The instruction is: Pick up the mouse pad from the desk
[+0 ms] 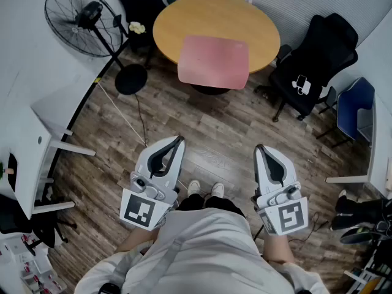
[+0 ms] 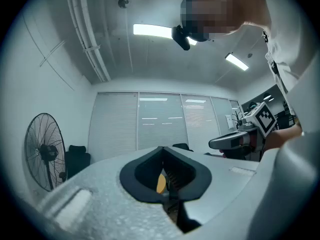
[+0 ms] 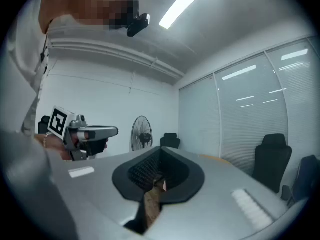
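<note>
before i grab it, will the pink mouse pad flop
Probably bendy: the mouse pad looks thin and flat. Likely light, and its near edge seems to overhang the round table, so a push might slide it off.

The head view looks steeply down from above the person: the left gripper [image 1: 177,141] and right gripper [image 1: 260,149] sit near its bottom edge, the round desk [image 1: 184,17] far off at the top. Each gripper view rides close behind its own jaws, facing about level across the room. All three share the fan [image 1: 79,20]; the orange sliver past the left jaws is probably the desk's edge.
</note>
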`<state>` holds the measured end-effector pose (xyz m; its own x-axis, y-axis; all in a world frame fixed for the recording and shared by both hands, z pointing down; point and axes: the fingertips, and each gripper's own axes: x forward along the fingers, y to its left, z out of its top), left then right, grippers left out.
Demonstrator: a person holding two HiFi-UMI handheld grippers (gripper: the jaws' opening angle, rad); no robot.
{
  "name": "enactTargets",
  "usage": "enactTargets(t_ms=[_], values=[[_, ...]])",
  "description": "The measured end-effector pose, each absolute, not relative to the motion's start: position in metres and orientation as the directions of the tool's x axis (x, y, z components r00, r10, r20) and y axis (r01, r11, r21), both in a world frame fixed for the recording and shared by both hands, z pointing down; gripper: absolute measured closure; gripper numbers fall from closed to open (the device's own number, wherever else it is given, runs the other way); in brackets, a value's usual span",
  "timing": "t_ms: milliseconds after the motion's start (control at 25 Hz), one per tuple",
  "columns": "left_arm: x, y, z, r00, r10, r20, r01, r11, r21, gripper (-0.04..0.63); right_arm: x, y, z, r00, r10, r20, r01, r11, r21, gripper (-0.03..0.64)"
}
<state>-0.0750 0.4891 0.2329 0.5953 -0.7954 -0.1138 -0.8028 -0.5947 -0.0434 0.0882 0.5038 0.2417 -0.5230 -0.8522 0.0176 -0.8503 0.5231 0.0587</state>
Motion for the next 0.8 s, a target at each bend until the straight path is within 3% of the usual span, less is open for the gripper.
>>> enactTargets(t_ms=[440, 800], values=[[-0.138, 0.472, 0.235, 0.596, -0.796, -0.110, -0.803, -0.594, -0.051, 0.589, 0.035, 0.483, 0.241, -0.490, -0.871, 0.018, -0.865, 0.489, 0.107, 0.612], [-0.143, 0.440, 0.241, 0.608, -0.786, -0.115, -0.792, -0.610, -0.025, 0.589, 0.029, 0.456, 0.246, -0.497, -0.868, 0.019, -0.864, 0.496, 0.080, 0.612]])
